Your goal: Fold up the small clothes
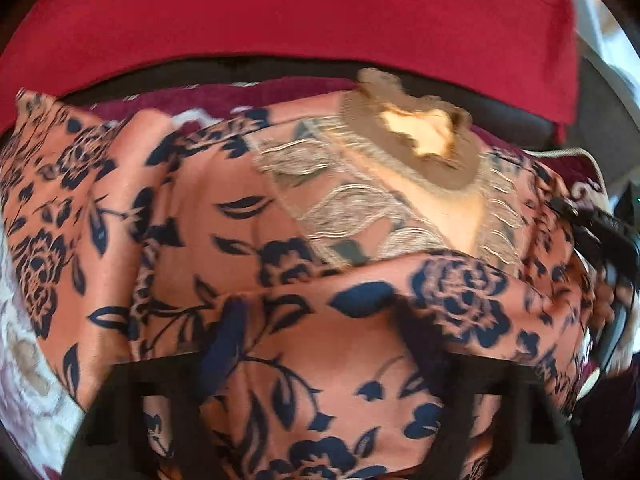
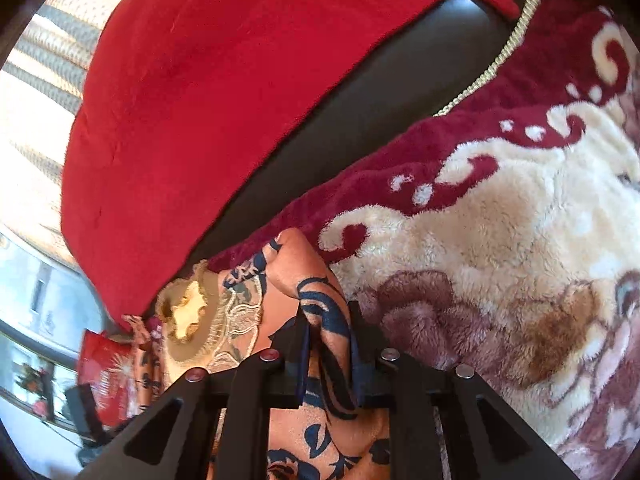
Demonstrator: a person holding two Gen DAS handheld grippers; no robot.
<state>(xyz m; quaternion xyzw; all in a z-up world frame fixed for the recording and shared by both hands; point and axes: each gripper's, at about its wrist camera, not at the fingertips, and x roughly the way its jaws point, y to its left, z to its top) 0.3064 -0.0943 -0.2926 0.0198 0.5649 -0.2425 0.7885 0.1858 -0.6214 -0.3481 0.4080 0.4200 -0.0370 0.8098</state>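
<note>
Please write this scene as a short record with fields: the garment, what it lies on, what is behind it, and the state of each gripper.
garment: orange satin top with navy flower print, beige lace neckline facing up, partly folded over
surface: plush maroon-and-cream blanket
behind: red velvet cushion against a dark sofa back
left gripper: jaws spread wide, printed cloth draped between them
right gripper: jaws closed on a bunched fold of the top
image quality: left view blurred
</note>
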